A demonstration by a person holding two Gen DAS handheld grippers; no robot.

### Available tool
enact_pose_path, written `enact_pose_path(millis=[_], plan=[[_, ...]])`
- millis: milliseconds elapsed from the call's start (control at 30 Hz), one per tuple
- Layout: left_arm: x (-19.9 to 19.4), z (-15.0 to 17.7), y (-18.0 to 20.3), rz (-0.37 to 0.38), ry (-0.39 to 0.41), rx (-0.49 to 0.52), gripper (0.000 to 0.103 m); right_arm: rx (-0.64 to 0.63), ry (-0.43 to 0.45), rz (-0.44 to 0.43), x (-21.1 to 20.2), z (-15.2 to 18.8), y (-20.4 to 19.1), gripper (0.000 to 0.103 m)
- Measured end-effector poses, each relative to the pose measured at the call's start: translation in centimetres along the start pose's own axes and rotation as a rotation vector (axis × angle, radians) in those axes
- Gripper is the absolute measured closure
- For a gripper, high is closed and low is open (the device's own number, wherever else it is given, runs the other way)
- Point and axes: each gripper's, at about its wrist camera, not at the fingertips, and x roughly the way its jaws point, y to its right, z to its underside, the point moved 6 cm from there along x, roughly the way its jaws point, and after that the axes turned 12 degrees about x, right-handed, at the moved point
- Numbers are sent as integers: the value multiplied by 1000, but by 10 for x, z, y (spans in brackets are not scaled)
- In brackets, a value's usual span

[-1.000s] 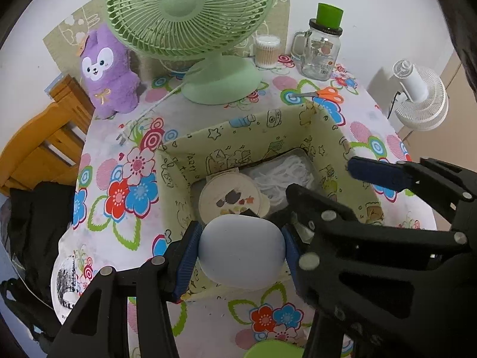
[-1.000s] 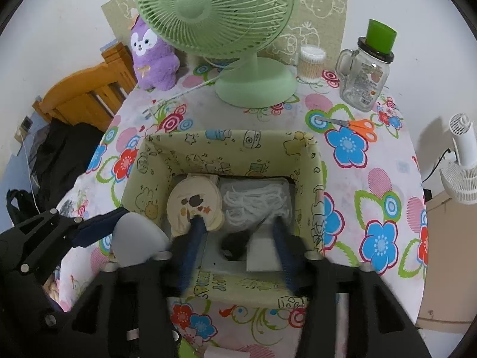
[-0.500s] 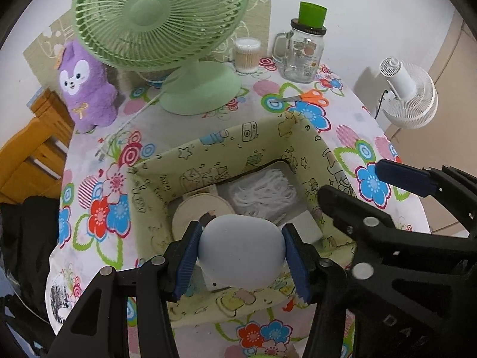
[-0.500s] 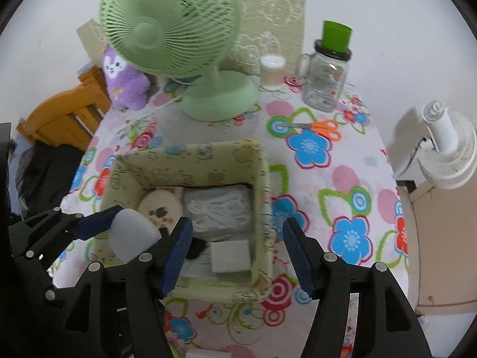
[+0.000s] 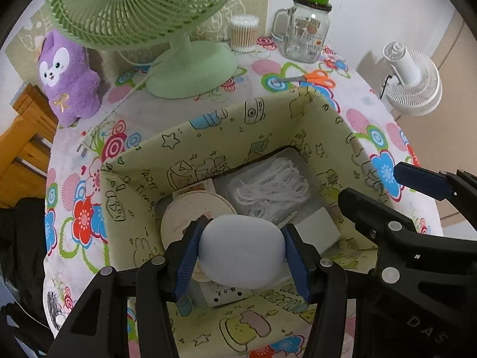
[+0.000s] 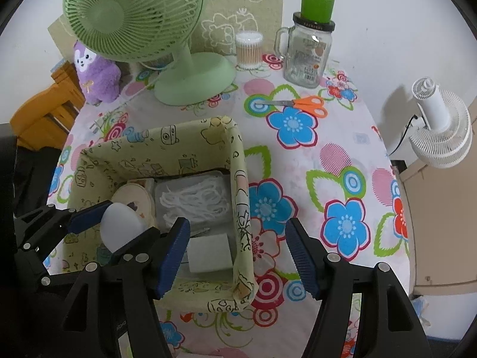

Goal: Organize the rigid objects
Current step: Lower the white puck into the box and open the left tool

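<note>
Your left tongs (image 5: pixel 240 249) are clamped on the pale egg (image 5: pixel 241 252), pads pressing its two long ends, and it hangs just over the near-left part of the bin (image 5: pixel 208 140), above the round lid (image 5: pixel 190 214) that lies inside. It looks smooth, hard and rounded — likely light, and likely slippery, since the pads meet a curved shell rather than flats. Judging by that, keep the hold across the widest girth as you have it; a grip nearer the tip would tend to squirt it out.

Your right tongs (image 6: pixel 238 256) hold nothing and are opening, the left pad over the bin's near-right corner, the right pad out over the desk (image 6: pixel 328 161), straddling the bin's right wall.

Inside, the white cord pack (image 5: pixel 269 186) sits at 1 o'clock of the egg and a white block (image 5: pixel 319 228) at 3 o'clock. The free floor seems to be toward 6 o'clock — lower the egg there so it cannot roll.
</note>
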Motion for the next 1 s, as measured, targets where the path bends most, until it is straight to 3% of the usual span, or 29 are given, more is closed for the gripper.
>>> enact_pose_path(millis=[200,433,1000], plan=[[14,6,2,18,-30,23,42,9,-24,7,11,4,0,33],[11,7,8,25,-21,39,18,27,-48,13,20,10,4,33],[-29,20,14,-37,32,-1,9,-19,-4,-33,-9,20,-4,33]])
